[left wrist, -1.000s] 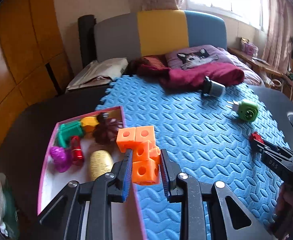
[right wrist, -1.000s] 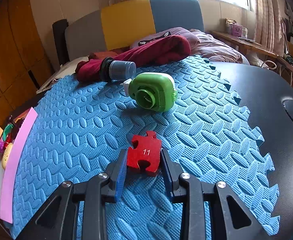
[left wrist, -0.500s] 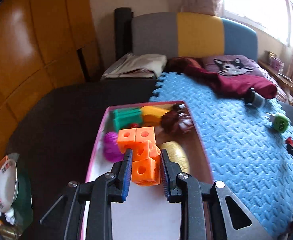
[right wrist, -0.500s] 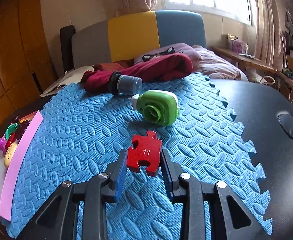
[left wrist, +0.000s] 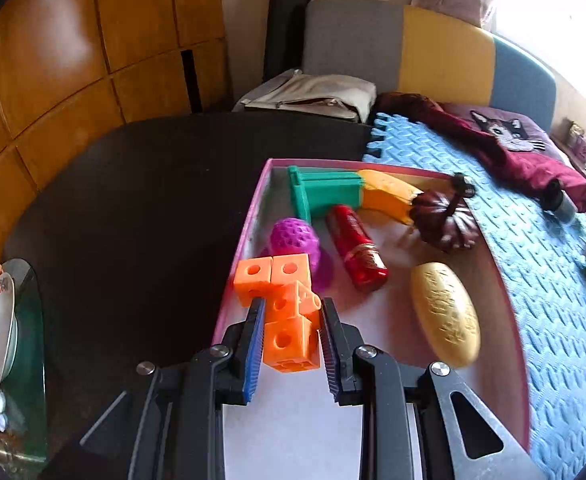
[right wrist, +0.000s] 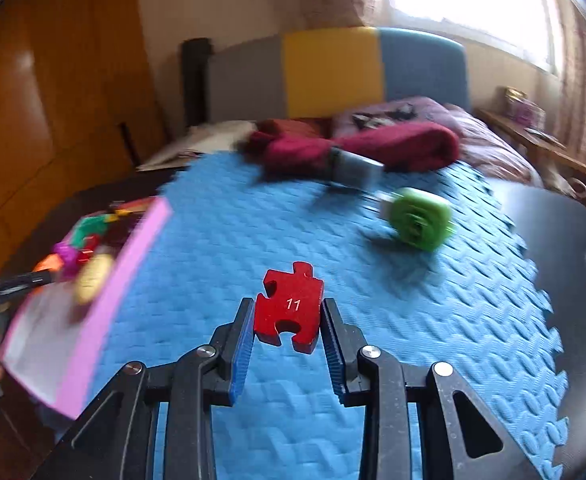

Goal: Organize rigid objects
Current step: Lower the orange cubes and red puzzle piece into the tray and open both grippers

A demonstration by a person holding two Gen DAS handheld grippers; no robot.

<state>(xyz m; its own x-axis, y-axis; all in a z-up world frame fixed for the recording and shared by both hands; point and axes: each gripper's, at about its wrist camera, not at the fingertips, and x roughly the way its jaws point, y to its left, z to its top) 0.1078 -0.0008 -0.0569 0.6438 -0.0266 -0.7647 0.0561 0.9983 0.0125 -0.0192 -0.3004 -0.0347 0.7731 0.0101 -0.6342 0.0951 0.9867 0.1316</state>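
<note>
1 marking reads, "11" on the red puzzle piece [right wrist: 289,312] clamped by the right gripper [right wrist: 289,320]; left gripper [left wrist: 291,332] clamps unmarked orange cubes [left wrist: 289,308].

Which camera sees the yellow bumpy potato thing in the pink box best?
The left wrist view: the yellow potato lies close and sharp in the pink box. The right wrist view shows only a small blurred yellow blob.

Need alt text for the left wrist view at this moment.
The left gripper holds a cluster of orange cubes over the near end of a pink-rimmed tray holding toys, among them a red canister and a yellow oval.
</note>
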